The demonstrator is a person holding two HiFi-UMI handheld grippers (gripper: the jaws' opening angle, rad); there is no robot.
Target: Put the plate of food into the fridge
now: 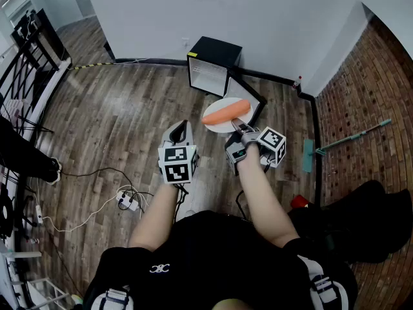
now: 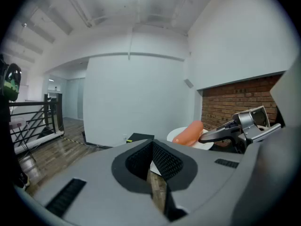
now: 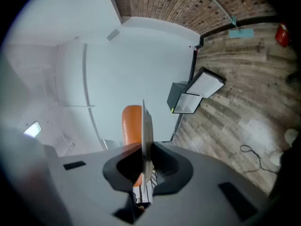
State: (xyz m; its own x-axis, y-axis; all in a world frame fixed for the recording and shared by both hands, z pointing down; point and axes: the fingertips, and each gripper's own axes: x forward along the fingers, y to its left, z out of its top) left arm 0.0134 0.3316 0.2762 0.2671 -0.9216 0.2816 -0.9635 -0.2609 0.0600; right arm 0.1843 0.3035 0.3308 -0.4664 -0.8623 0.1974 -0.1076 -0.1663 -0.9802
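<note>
A white plate point(image 1: 218, 125) carrying a long orange piece of food point(image 1: 224, 112) hangs in the air, with my right gripper point(image 1: 240, 128) shut on its near rim. In the right gripper view the plate point(image 3: 147, 126) shows edge-on between the jaws, with the food point(image 3: 132, 122) to its left. Just beyond the plate a small black fridge point(image 1: 213, 60) stands on the floor against the white wall, its door point(image 1: 248, 94) swung open. My left gripper point(image 1: 179, 130) floats left of the plate, shut with nothing in it. The left gripper view shows the food point(image 2: 189, 131) and the fridge point(image 2: 139, 137) ahead.
On the wooden floor to the left lie a power strip point(image 1: 128, 203) and cables. A mop point(image 1: 345, 138) rests by the brick wall point(image 1: 374, 76) on the right, with a red thing point(image 1: 298, 202) nearer me. A black railing point(image 1: 26, 63) runs along the far left.
</note>
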